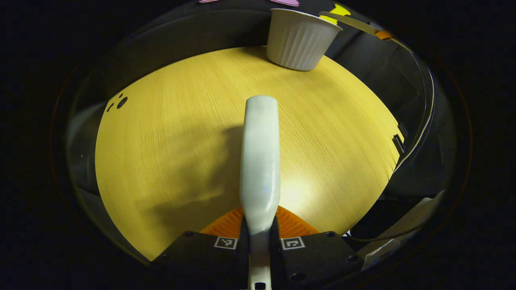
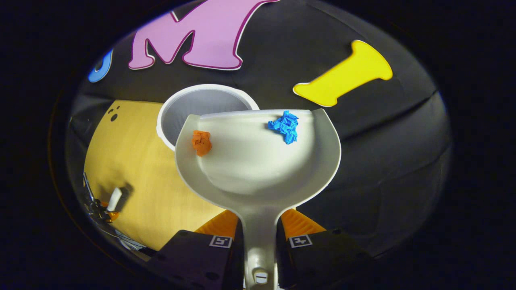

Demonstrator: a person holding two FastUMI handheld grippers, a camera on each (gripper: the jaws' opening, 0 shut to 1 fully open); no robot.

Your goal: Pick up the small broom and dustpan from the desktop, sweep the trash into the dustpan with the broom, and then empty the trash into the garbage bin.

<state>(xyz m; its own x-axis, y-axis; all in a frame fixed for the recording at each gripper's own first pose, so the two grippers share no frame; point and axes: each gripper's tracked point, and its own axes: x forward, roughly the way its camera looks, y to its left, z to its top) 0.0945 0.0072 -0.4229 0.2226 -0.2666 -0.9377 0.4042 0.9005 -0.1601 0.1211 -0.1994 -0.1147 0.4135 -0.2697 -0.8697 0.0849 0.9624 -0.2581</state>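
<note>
My left gripper is shut on the small white broom, which points forward low over the yellow desktop; its bristles are hidden. The white ribbed garbage bin stands at the desk's far edge. My right gripper is shut on the handle of the white dustpan, held up with its front lip over the near rim of the bin. An orange paper ball and a blue paper ball lie in the pan near its lip. The left gripper with the broom shows far off, lower left.
Small round holes mark the desktop's far left corner. The desk edge runs along the right, with black booth cloth beyond it. Bare yellow wood lies between the bin and the other gripper.
</note>
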